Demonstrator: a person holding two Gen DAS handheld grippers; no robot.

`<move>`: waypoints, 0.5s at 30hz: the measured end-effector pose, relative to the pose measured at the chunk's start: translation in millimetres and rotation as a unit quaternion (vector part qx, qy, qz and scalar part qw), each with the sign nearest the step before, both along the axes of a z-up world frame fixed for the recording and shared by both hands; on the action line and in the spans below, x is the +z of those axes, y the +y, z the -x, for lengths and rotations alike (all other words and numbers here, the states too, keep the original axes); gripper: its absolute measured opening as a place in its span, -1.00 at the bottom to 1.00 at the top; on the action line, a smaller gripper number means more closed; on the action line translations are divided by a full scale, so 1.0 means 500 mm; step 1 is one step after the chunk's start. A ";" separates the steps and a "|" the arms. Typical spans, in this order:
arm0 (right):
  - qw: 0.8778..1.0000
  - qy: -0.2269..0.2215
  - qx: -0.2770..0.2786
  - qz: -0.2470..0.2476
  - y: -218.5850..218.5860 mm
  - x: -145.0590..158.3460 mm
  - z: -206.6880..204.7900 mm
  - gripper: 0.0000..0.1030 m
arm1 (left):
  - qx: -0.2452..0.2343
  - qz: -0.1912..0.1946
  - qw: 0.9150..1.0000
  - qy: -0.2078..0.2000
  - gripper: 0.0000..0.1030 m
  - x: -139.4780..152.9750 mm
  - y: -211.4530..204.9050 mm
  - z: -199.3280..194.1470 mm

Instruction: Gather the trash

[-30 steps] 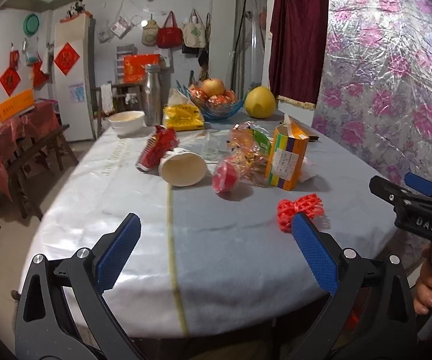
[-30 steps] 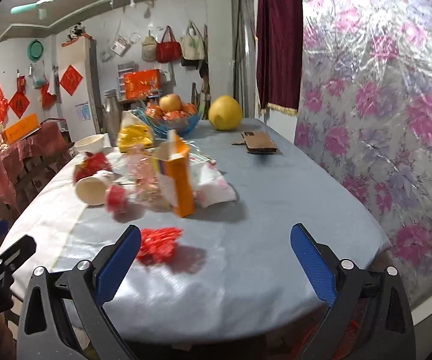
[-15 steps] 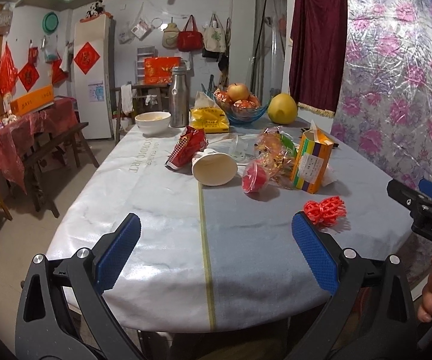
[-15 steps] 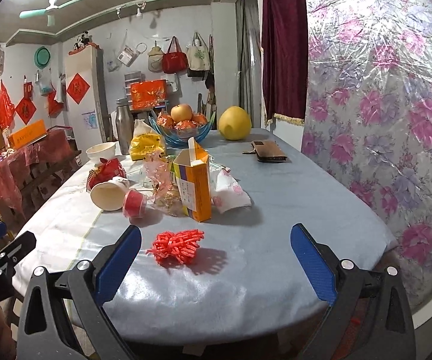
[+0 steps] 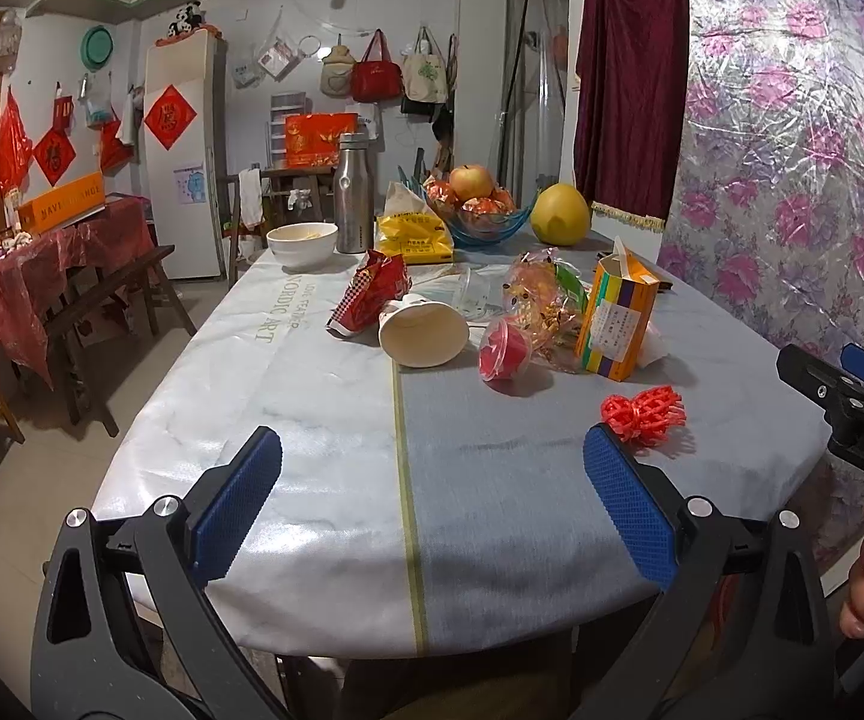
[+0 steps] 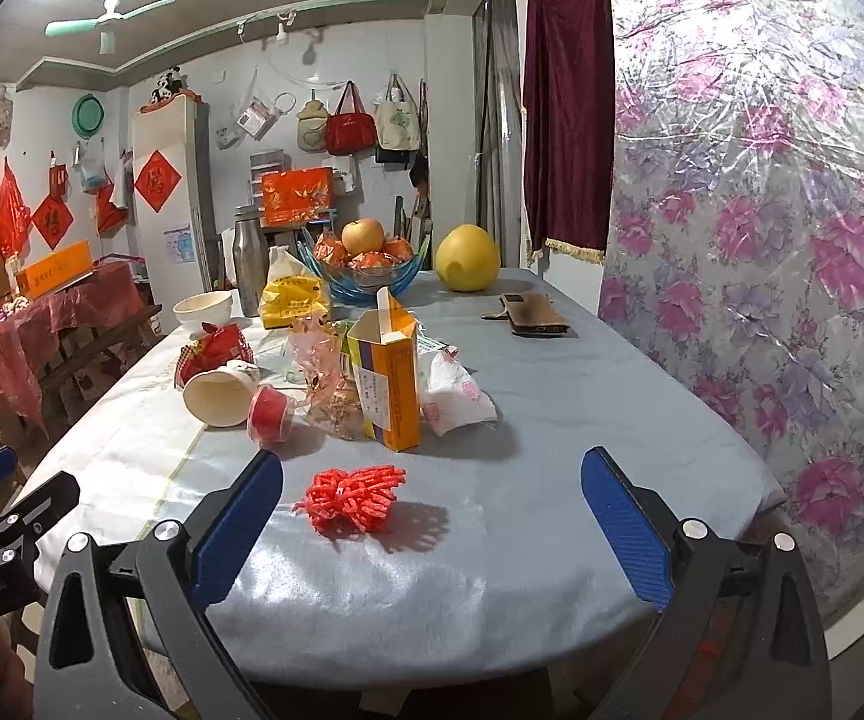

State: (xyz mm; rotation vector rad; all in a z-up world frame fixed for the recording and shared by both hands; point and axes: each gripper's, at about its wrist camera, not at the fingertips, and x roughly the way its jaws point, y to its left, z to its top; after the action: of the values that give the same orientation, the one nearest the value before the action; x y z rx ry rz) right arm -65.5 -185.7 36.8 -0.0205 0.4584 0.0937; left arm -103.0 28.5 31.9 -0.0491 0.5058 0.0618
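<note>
Hovering over the near edge of the surface (image 5: 312, 396), the left tongs (image 5: 432, 504) stand wide apart with nothing between the blue pads. The right tongs (image 6: 432, 516) are spread apart and empty as well, held above the same edge.

The trash lies in a loose group near the middle of the surface. A red net (image 6: 351, 495) lies alone, nearest the right tongs and apart from the rest. Behind it an orange carton (image 6: 393, 384) stands upright with its top flap open. Just left of the carton lies a crumpled clear wrapper (image 6: 327, 372), with a small red cup (image 6: 269, 414) tipped on its side and a white paper cup (image 6: 219, 393) on its side beside that. A red snack bag (image 6: 216, 351) lies behind the paper cup. A white tissue pack (image 6: 453, 393) rests against the carton's right side.
</note>
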 end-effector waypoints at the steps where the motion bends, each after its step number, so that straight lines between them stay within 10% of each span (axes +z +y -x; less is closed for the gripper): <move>1: 1.000 0.000 0.001 0.000 0.000 0.000 0.001 0.89 | 0.000 0.000 1.000 0.000 0.88 0.000 0.000 0.000; 15: 1.000 -0.001 0.003 -0.001 0.003 0.001 0.004 0.89 | 0.001 0.000 1.000 0.002 0.88 -0.002 0.001 0.005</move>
State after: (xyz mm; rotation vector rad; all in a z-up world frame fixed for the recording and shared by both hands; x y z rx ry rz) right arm -67.6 -184.2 37.1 -0.0203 0.4556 0.0991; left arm -105.4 29.2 30.9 -0.0504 0.5095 0.0637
